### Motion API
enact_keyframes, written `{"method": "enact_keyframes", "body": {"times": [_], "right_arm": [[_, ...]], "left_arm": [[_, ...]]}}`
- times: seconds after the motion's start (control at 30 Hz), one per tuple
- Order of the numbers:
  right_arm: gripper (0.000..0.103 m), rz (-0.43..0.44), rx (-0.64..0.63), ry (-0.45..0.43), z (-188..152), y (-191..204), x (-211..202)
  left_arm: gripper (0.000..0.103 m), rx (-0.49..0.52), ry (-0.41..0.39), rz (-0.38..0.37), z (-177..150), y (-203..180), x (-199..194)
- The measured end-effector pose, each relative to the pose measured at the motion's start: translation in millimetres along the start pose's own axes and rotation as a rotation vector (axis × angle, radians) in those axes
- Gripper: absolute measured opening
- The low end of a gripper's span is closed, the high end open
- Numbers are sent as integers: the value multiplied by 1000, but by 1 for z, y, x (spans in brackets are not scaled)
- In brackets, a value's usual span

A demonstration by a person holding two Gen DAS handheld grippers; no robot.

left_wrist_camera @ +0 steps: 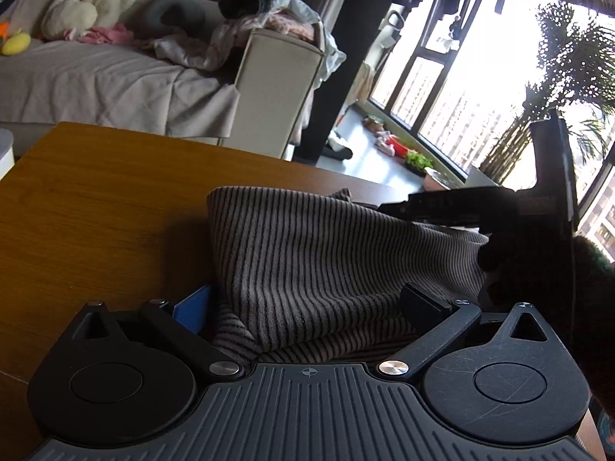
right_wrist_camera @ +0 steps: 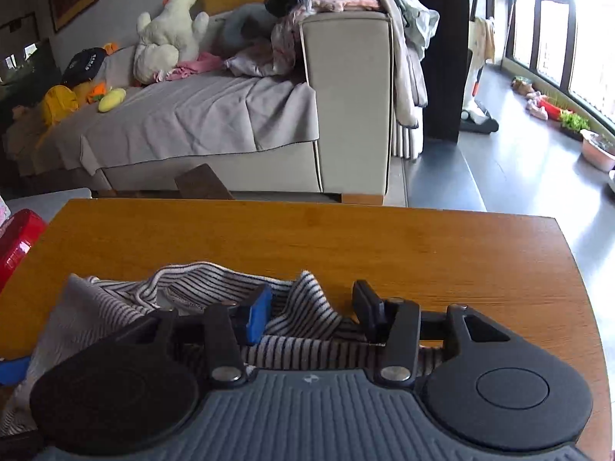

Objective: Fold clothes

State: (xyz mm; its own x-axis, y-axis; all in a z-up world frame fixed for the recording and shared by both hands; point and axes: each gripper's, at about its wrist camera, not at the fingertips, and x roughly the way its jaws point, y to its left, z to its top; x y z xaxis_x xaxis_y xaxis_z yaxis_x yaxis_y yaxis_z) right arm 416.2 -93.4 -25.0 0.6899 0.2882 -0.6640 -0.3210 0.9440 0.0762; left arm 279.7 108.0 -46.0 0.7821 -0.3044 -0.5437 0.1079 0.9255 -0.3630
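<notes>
A grey and black striped garment (left_wrist_camera: 307,261) lies bunched on the brown wooden table (left_wrist_camera: 96,207). My left gripper (left_wrist_camera: 303,303) is open, its blue pad and black pad standing wide on either side of a raised fold of the cloth. The right gripper shows as a dark shape at the cloth's far right edge in the left wrist view. In the right wrist view the same striped garment (right_wrist_camera: 303,307) lies crumpled on the table (right_wrist_camera: 423,253). My right gripper (right_wrist_camera: 311,315) is open, with a fold of cloth between its blue and black pads.
A beige sofa (right_wrist_camera: 346,115) with plush toys and piled clothes stands beyond the table. A red object (right_wrist_camera: 19,242) sits at the table's left edge. Windows, plants and floor items (right_wrist_camera: 569,119) are to the right.
</notes>
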Motion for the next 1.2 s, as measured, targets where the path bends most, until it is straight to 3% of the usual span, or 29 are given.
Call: {"method": "enact_keyframes", "body": {"times": [0.07, 0.13, 0.27, 0.43, 0.6, 0.8, 0.97, 1.03, 1.07, 1.1, 1.13, 1.2], "right_arm": [[36, -19, -31, -1, -4, 8, -3], [18, -33, -19, 1, -6, 9, -8], [13, -30, 26, -22, -6, 6, -30], [8, 30, -4, -110, -11, 17, -103], [7, 116, -19, -124, -45, 24, -174], [7, 183, 59, -30, -106, 21, -193], [7, 209, 108, 17, -147, 18, -190], [8, 202, 55, 4, -151, 21, -204], [8, 198, 29, -4, -153, 23, -211], [9, 201, 28, -33, -152, 18, -223], [12, 203, 26, -62, -150, 13, -236], [16, 176, 52, -119, -146, -1, -256]], "left_arm": [[103, -8, -3, -4, 0, 2, 0], [103, -16, -6, -9, 0, 3, -1], [103, -51, -23, -26, 1, 10, -4], [103, -119, -58, -52, 4, 24, -20], [103, -100, -83, -59, 14, 25, -61], [103, -11, -156, -62, 36, 6, -105], [103, 96, -108, -61, 32, -28, -91], [102, 135, -61, -52, 25, -38, -80], [96, 159, -36, -42, 20, -41, -77], [79, 186, -7, -28, 13, -41, -76], [74, 213, 21, -13, 7, -41, -75], [72, 266, 78, 17, -7, -42, -74]]}}
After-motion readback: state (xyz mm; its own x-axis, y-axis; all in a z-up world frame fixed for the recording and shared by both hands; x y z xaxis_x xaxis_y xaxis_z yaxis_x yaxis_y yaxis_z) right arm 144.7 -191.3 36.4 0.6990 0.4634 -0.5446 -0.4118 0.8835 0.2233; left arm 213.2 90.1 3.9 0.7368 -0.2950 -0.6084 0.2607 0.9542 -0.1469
